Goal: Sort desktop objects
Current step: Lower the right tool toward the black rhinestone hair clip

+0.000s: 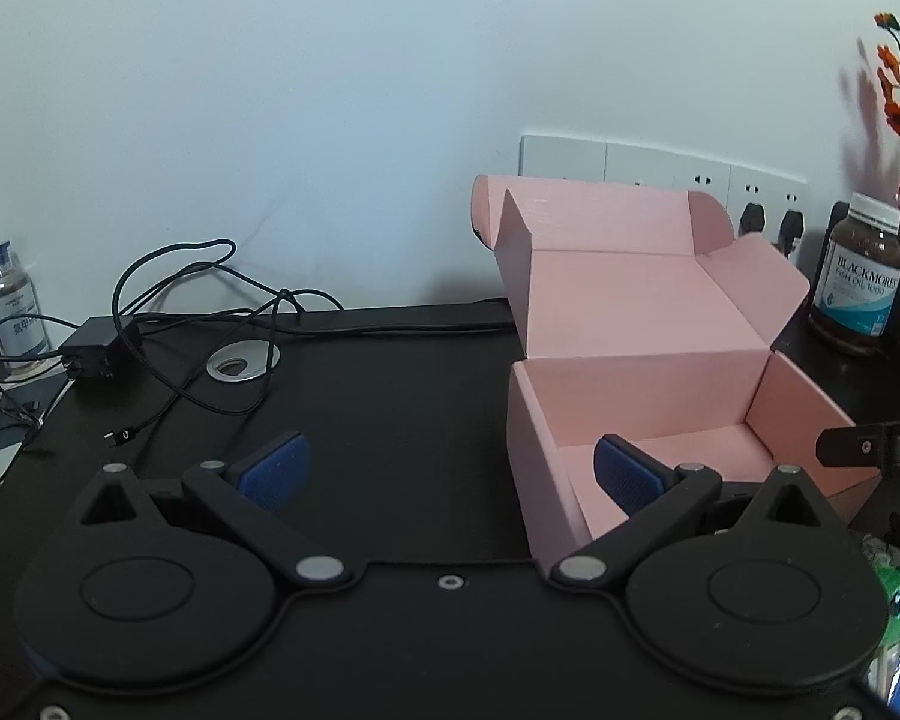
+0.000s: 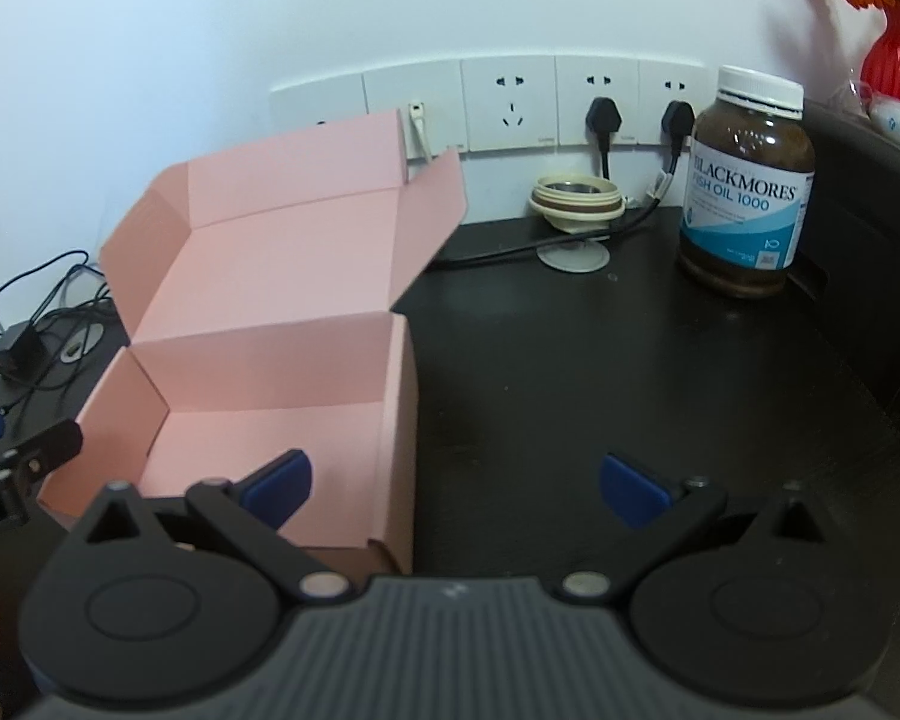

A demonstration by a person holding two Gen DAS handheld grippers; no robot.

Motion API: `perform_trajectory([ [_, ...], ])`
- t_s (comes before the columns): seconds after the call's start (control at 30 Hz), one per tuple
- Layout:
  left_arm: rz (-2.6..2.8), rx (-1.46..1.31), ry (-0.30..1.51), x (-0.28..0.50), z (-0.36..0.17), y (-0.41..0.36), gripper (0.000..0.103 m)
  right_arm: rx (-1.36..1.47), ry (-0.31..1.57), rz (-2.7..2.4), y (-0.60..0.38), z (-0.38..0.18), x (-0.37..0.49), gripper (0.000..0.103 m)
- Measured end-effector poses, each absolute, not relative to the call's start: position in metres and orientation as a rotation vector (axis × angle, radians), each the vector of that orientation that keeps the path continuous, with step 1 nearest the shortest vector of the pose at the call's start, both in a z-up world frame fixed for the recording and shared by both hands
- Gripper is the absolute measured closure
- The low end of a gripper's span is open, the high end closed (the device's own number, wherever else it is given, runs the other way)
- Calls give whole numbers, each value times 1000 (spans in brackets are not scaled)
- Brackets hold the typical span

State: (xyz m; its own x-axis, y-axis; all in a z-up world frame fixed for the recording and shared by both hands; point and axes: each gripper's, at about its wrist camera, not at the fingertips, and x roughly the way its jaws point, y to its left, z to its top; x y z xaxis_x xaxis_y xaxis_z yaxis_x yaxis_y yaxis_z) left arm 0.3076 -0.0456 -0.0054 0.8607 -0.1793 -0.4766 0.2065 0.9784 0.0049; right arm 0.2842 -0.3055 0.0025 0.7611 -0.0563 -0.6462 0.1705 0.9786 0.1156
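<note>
The brown fish-oil bottle with a white cap point(image 2: 747, 180) stands upright at the back of the black counter point(image 2: 570, 360), ahead and to the right of the right claw point(image 2: 455, 483), which gapes wide and empty and is the nearer one. The open pink cardboard box point(image 2: 258, 372) sits to its left; the left claw point(image 1: 450, 471), also wide and empty, straddles that box's near-left corner.

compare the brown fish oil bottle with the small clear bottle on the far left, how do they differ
The fish oil bottle is dark brown, wide, with a white cap; the clear bottle is see-through and slimmer, with a blue cap. The first stands right of the pink box, the second far left by the cables. Both stand upright, capped and labelled.
</note>
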Motion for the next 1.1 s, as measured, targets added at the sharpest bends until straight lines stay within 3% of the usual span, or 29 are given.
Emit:
perform_trajectory([
  [0.47, -234, -25, 637, 313, -11, -41, 0, 112, 715, -134, -301, -3, 291, 1],
  [1.1, -237, 17, 648, 305, -14, -50, 0, 50, 722, -142, -295, -7, 298, 1],
])
